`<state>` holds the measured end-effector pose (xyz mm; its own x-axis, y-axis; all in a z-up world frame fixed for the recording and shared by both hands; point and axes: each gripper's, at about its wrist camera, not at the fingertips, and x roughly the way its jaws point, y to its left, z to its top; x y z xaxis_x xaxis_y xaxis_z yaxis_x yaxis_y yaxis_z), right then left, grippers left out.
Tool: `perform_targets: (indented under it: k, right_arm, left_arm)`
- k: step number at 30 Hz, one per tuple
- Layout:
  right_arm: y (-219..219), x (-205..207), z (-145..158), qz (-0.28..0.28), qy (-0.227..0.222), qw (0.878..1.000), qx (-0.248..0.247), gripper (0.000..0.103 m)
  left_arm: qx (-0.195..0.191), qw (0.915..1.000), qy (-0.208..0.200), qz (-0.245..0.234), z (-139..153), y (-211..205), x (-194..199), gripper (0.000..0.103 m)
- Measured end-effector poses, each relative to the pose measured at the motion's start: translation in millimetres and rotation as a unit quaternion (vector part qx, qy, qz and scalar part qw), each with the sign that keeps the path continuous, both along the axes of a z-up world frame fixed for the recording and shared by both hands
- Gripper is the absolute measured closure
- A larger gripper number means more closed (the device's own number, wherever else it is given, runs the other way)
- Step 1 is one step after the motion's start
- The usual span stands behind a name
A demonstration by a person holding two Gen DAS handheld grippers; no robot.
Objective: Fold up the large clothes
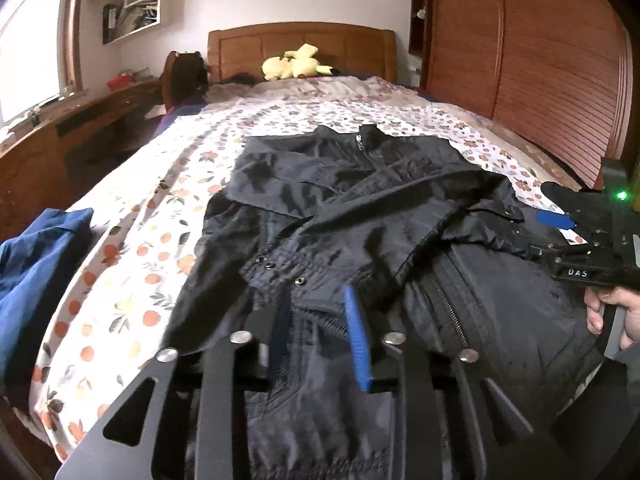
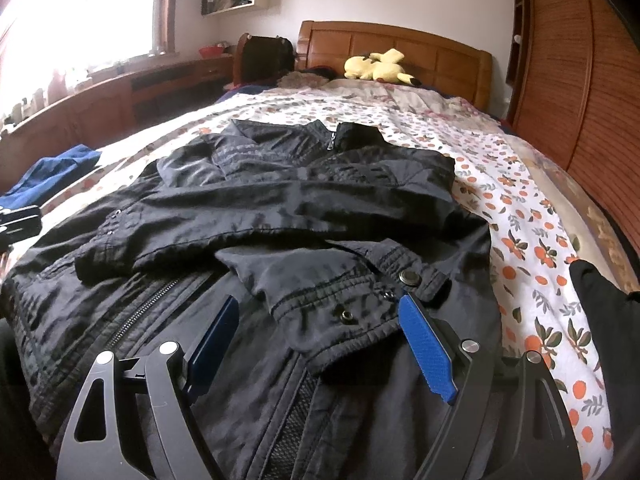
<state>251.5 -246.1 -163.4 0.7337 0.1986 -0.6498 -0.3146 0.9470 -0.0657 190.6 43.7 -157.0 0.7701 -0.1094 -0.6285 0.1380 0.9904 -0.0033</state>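
Black nylon zip jacket lies flat on the floral bed, sleeves crossed in; my right hand-held gripper gapes wide over a cuff, left hand-held gripper narrow, empty.

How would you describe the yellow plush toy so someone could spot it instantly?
Start at the wooden headboard at the bed's far end. The yellow plush toy lies just below it; it is the only bright yellow thing there, with black-tipped ears.
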Motion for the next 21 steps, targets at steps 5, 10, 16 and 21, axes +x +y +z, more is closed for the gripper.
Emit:
perform_targets:
  k: [5,10,16,21]
  right_arm:
    - [1.4,-3.7,0.0,-0.004,0.001,1.000,-0.004,0.024]
    - [-2.3,-21.8,10.9,-0.001,-0.010,1.000,-0.014,0.024]
    - [-38.4,-50.6,5.5,-0.028,0.004,0.999,-0.023,0.024]
    - [-74.2,-71.2,-2.4,-0.061,0.030,0.997,-0.030,0.024]
  left_arm:
    - [0.005,0.9998,-0.010,0.015,-0.9,16.4,-14.6,0.035]
    - [0.004,0.9994,-0.014,0.032,-8.5,37.2,-26.1,0.015]
    - [0.009,0.9986,-0.002,0.052,-22.5,64.7,-33.1,0.013]
    - [0.002,0.9979,0.012,0.064,-31.5,86.4,-36.9,0.013]
